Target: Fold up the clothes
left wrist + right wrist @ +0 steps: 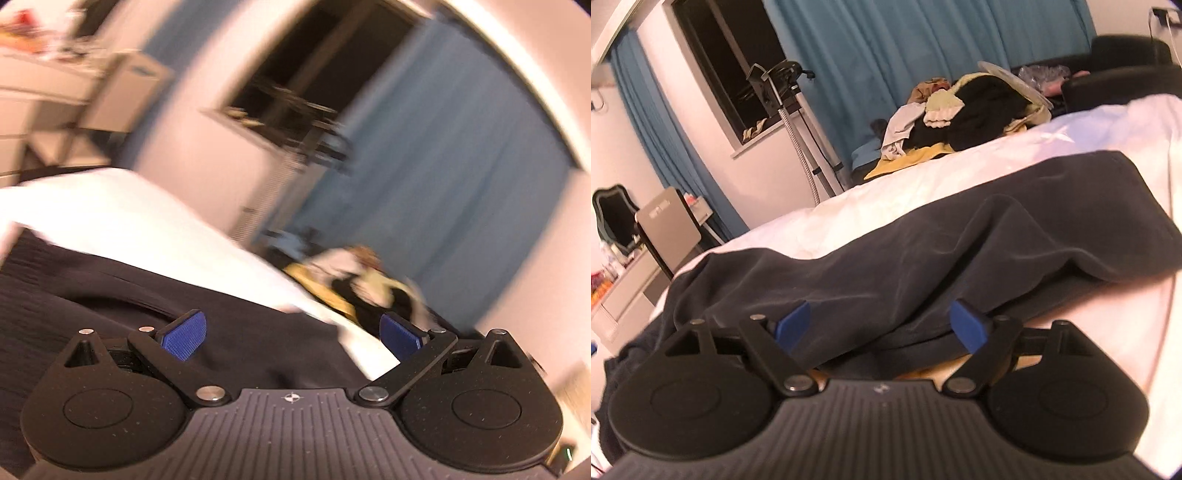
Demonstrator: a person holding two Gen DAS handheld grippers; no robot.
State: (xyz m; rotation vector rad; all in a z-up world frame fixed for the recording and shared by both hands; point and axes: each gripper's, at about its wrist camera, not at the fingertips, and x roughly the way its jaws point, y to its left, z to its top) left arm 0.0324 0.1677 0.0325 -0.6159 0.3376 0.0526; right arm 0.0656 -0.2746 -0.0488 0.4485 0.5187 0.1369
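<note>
White bedding point(886, 206) covers the bed, with teal curtains point(886, 55) behind and a dark window point(727, 62) at ten o'clock. At nine o'clock stands a chair point(668, 225); a clothes heap point(967, 110) sits at one o'clock. A dark garment point(923, 251) lies rumpled across the bed, running from eight to three o'clock. Both grippers are spread: the left gripper point(291, 334) hangs over the cloth, holding nothing, in a blurred view; the right gripper point(882, 325) has fabric between its pads point(792, 326) without pinching it. The loose fold could likely slump and crease, since nothing pins its puffed edge flat.
</note>
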